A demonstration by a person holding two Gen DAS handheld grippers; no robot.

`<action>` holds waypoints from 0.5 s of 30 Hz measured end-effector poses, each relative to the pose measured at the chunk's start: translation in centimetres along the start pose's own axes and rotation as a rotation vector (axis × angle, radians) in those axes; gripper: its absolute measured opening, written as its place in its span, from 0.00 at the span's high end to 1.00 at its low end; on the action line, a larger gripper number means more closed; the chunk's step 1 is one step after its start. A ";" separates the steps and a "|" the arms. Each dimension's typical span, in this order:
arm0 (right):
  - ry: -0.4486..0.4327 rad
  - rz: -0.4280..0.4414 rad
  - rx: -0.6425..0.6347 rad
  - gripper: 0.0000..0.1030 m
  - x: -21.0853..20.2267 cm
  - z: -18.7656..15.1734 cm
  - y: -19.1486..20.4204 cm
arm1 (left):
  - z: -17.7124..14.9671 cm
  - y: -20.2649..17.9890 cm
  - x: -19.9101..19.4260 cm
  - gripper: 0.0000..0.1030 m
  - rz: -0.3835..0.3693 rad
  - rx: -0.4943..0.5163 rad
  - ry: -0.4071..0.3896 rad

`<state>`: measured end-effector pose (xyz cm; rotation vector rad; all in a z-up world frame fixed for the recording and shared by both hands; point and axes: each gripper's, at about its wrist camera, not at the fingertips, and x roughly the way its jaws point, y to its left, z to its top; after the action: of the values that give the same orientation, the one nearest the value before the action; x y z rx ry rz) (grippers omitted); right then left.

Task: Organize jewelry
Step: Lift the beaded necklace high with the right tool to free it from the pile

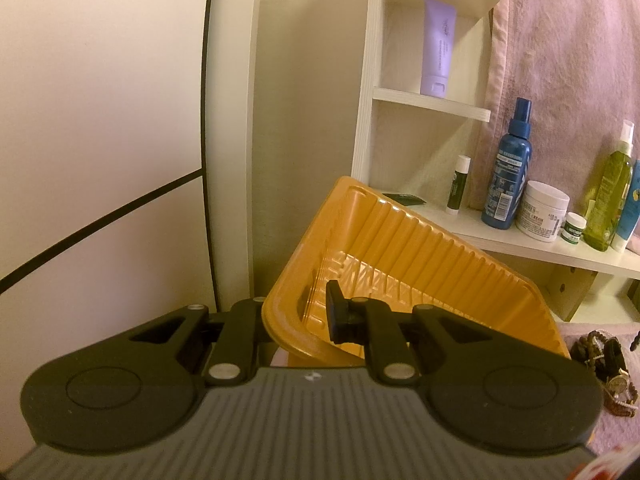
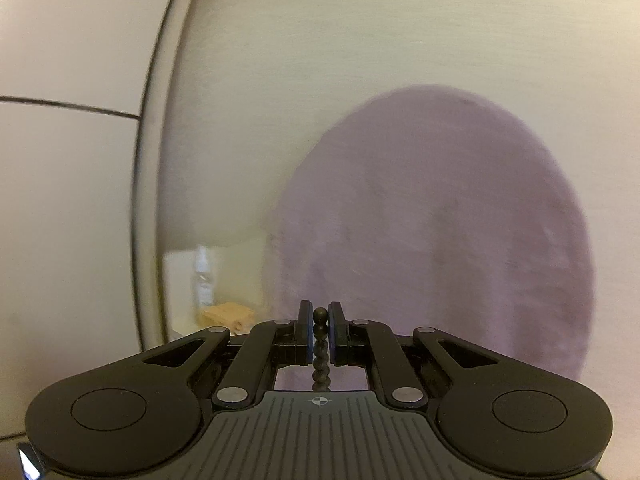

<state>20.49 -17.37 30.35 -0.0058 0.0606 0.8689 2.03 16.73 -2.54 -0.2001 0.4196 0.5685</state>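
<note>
My left gripper point(image 1: 296, 316) is shut on the near rim of an orange ribbed plastic tray point(image 1: 400, 264) and holds it tilted up, its inside facing me. The left finger is hidden behind the tray wall; the right finger point(image 1: 336, 312) sits inside it. The tray looks empty. A heap of jewelry point(image 1: 604, 368), dark bead bracelets and a watch, lies on the pink cloth at the far right. My right gripper point(image 2: 320, 328) is shut on a strand of dark round beads point(image 2: 321, 352) that hangs down between the pads, in front of a mirror.
A white shelf unit point(image 1: 432, 100) holds a lilac tube point(image 1: 438, 48). Its lower ledge carries a lip balm point(image 1: 458, 184), a blue spray bottle point(image 1: 508, 168), a white cream jar point(image 1: 542, 210) and green bottles point(image 1: 608, 196). A pink towel point(image 1: 568, 40) hangs behind.
</note>
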 end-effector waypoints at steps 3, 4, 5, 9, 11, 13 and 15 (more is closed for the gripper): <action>-0.023 0.045 0.001 0.93 0.9 1.0 0.9 | 0.1 0.0 0.0 0.87 -0.001 0.002 0.001; -0.032 0.060 0.003 0.93 1.1 1.3 1.1 | 0.0 0.0 0.0 0.87 -0.002 0.001 0.002; -0.039 0.073 0.005 0.93 1.4 1.5 1.4 | 0.0 0.0 0.0 0.87 -0.002 0.000 0.002; -0.047 0.124 0.022 0.93 2.7 1.8 2.3 | 0.1 0.0 0.0 0.87 -0.002 0.000 0.003; -0.038 0.146 0.035 0.93 3.6 1.5 2.7 | 0.1 0.0 0.1 0.87 -0.002 0.001 0.004; -0.012 0.168 0.051 0.93 4.6 0.8 3.1 | 0.1 -0.1 0.0 0.87 -0.003 0.002 0.006; 0.030 0.190 0.068 0.93 5.9 -0.5 3.6 | 0.2 0.0 0.0 0.87 -0.004 0.004 0.009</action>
<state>21.52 -10.51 29.61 0.0511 0.1206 1.0559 2.14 16.75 -2.41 -0.1991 0.4288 0.5632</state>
